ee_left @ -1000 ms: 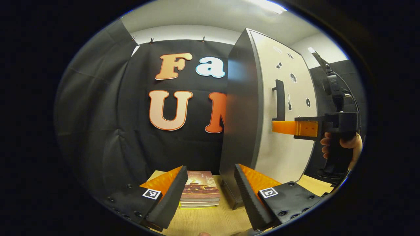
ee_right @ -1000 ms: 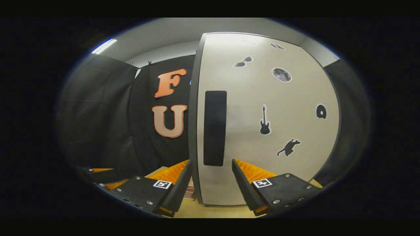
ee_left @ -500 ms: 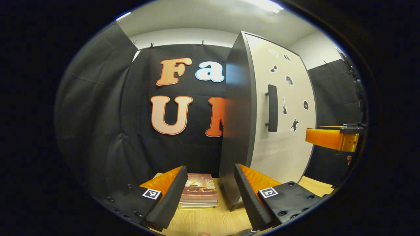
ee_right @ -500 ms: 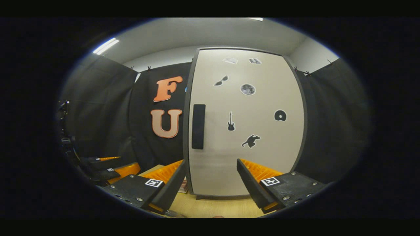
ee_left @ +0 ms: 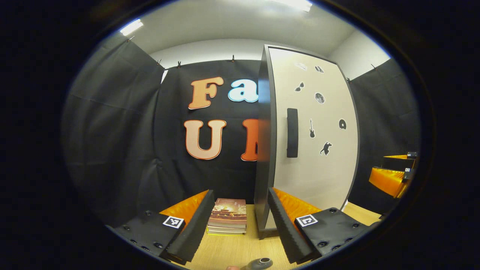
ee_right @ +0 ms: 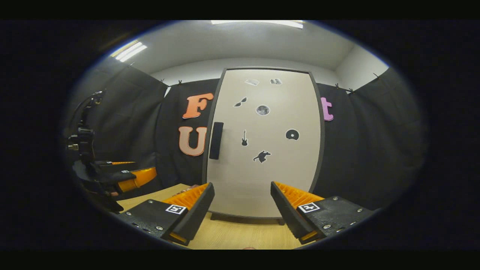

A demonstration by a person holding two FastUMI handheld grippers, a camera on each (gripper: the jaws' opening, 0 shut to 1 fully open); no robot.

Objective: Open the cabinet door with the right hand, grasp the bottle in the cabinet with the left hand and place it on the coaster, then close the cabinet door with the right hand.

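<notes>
The cabinet door [ee_right: 262, 150] hides whatever stands inside the cabinet; a dark round thing [ee_left: 261, 263] at the left gripper view's bottom edge is cut off, and the door's topmost stickers [ee_right: 263, 81] are too small to make out

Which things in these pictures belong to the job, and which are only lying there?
Belong to the job:
cabinet door, shut
door handle
bottle, only its top shows at the bottom edge
left gripper, open
right gripper, open

Only lying there:
stack of books on the table
stickers on the door
</notes>
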